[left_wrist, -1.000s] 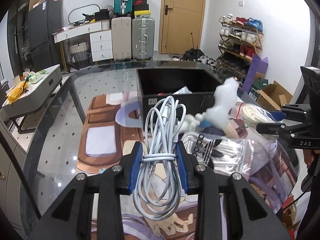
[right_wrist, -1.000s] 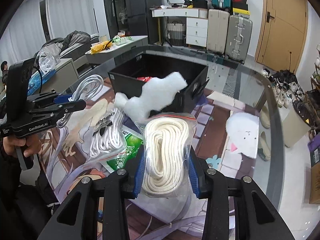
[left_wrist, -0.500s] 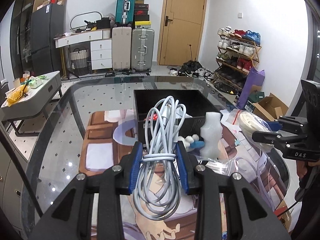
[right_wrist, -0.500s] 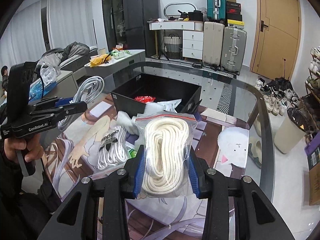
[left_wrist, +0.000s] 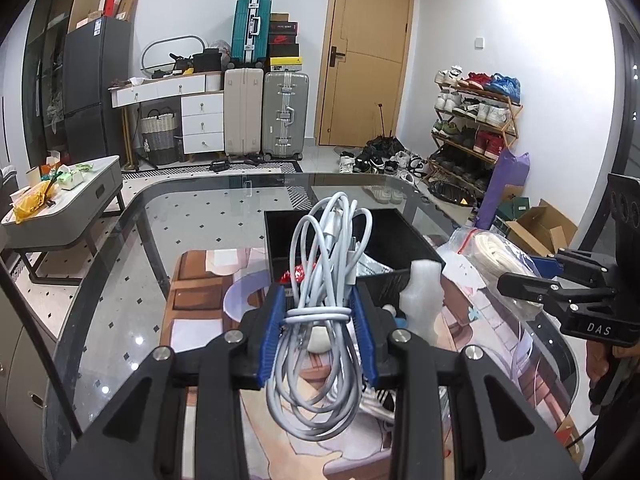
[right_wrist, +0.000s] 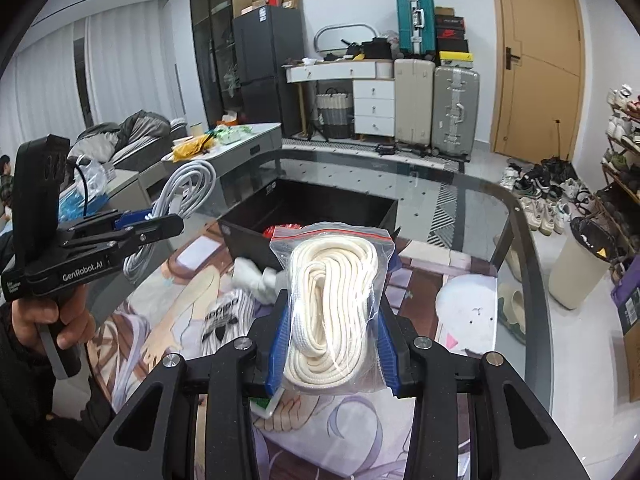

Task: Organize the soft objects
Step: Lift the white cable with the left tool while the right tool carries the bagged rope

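Currently both grippers are loaded and clear of the table. Left gripper [left_wrist: 319,334] is clamped on a coiled grey-white cable [left_wrist: 320,344]; right gripper [right_wrist: 334,350] is clamped on a zip bag of cream rope [right_wrist: 334,308], pads squeezing the bag's sides. Below them, still on the printed mat [right_wrist: 172,304]: a bagged white cord with black logo [right_wrist: 224,320], a white foam piece [left_wrist: 422,300], a green-and-white packet partly hidden under the right gripper. Further out, the black bin [left_wrist: 396,240] sits on the glass table [left_wrist: 192,232], already holding a red item and a clear packet. Judgement: roughly midway; two items await dropping, at least three remain.
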Tool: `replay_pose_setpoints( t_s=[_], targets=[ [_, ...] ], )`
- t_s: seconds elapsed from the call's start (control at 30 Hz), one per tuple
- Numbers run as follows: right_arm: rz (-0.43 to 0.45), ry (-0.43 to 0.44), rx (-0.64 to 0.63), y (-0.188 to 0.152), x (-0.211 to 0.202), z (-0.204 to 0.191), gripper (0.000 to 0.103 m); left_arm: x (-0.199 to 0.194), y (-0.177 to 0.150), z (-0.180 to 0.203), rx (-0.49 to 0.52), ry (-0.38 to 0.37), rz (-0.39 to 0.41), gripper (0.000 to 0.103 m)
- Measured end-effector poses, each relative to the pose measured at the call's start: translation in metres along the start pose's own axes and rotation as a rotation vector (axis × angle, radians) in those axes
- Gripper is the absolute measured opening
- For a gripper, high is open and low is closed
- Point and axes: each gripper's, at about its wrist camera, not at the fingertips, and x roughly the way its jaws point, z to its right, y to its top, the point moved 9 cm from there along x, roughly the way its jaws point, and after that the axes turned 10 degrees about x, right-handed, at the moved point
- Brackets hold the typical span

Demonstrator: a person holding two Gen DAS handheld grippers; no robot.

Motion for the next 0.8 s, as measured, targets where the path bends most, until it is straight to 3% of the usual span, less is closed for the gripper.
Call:
replay_pose_setpoints(
  t_s=[0.8],
  targets=[
    [0.016, -0.042, 0.0, 0.056, 0.041, -0.003, 0.039, 0.029, 0.033, -0.013, -0.002, -0.031, 0.01, 0.032]
  ],
)
